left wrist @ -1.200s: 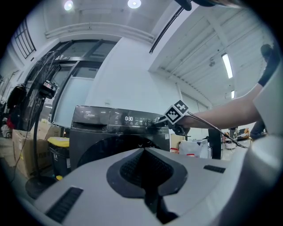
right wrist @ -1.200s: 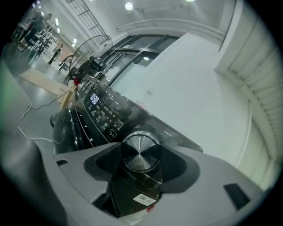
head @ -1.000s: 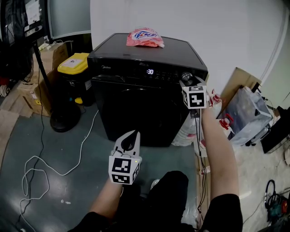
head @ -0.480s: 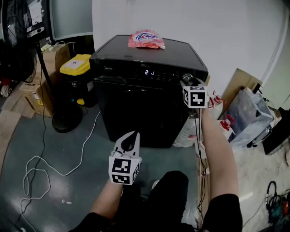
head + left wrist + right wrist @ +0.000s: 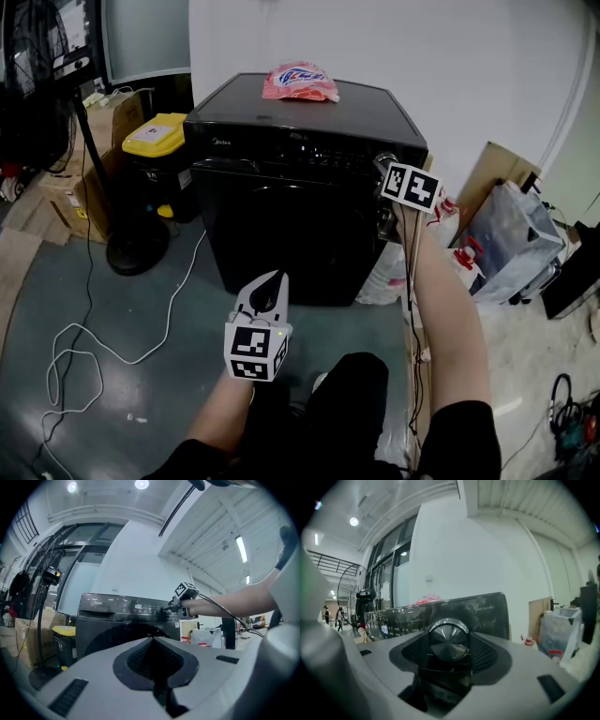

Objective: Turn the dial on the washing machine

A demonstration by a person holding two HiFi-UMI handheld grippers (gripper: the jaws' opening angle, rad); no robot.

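The left gripper (image 5: pixel 152 641) has its jaws closed together with nothing between them, and beyond it stands the black washing machine (image 5: pixel 105 627) with a lit display (image 5: pixel 138 606), where the right gripper (image 5: pixel 182 601) is at the panel's right end.

Right gripper (image 5: pixel 386 167), jaws clamped on the round silver metal dial (image 5: pixel 449 637) of the black front-loading washing machine (image 5: pixel 281 234), has rolled clockwise. Its white marker cube (image 5: pixel 412 187) faced the head view squarely one second and half a second ago. It now sits tilted, top edge sloping down to the right, slightly higher and further right. The panel's lit display (image 5: pixel 138 606) changed its digits between the two earlier moments; in the head view they are now too dim to read.
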